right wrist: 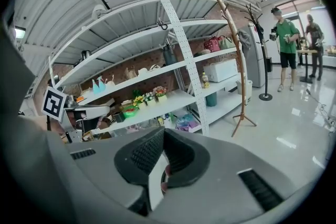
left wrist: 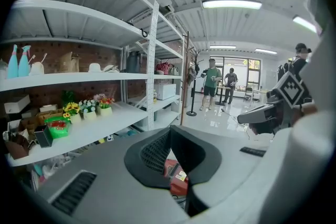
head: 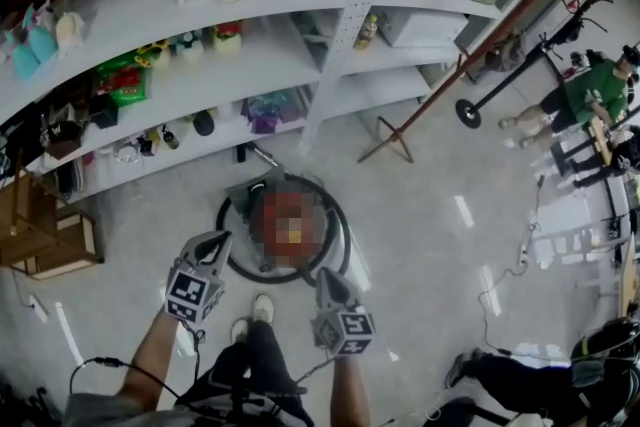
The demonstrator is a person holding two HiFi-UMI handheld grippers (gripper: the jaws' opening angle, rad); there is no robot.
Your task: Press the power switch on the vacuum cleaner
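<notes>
The vacuum cleaner [head: 247, 193] sits on the pale floor in front of the shelves. A black hose [head: 338, 220] is coiled round it, and a mosaic patch covers its red body. I cannot make out the power switch. My left gripper [head: 217, 243] hovers at its near left edge and my right gripper [head: 326, 277] at its near right edge. Both have their jaws together and hold nothing. In the left gripper view, the left gripper [left wrist: 170, 152] shows the red body [left wrist: 176, 173] through a narrow slit. In the right gripper view, the right gripper [right wrist: 163, 162] shows only floor and a reddish sliver.
White shelving [head: 250, 65] full of small goods runs along the far side. A wooden coat stand [head: 400, 130] leans at the right and a wooden crate [head: 45, 235] stands at the left. People [head: 585, 95] and cables [head: 500, 285] are at the right, with my own feet [head: 255, 315] below.
</notes>
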